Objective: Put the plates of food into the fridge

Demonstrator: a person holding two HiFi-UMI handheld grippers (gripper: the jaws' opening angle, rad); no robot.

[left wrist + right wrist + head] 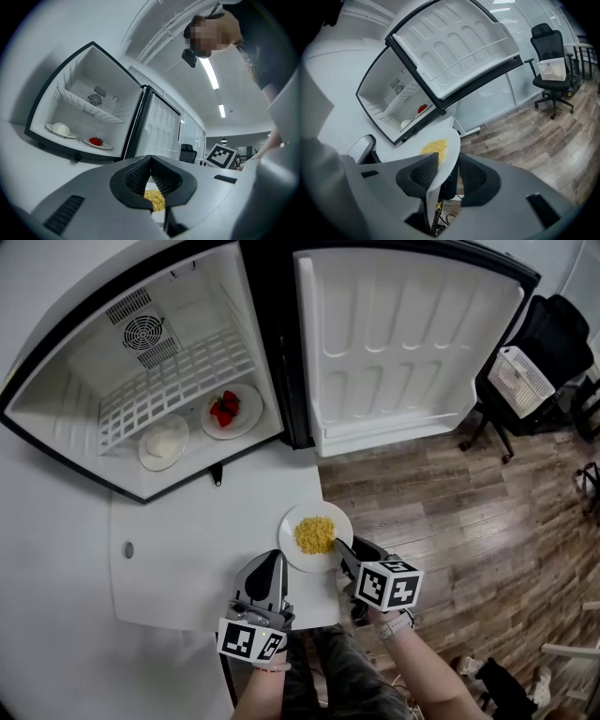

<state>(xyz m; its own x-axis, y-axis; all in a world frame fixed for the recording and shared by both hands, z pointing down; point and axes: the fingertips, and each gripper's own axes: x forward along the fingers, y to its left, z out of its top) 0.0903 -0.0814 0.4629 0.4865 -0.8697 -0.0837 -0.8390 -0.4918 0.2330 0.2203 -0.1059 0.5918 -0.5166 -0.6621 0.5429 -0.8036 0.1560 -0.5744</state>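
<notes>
A white plate [292, 519] with a heap of yellow food [315, 534] sits at the right edge of the white table [187, 559], hanging slightly over it. My right gripper [339, 550] reaches in from the near right. In the right gripper view the plate's rim [449, 136] lies between its jaws, and a dark gap shows between the rim and the lower pad, so the right gripper [449, 160] is open. My left gripper [271, 563] hovers just left of the plate, shut and empty [150, 162]. The yellow food [154, 200] shows beyond it.
The open mini fridge [84, 371] stands at the table's far side, door [403, 343] swung right. On its floor sit a strawberry plate [230, 411] and a plate of white food [164, 442] under a wire shelf [178, 381]. An office chair [539, 362] stands on the wood floor.
</notes>
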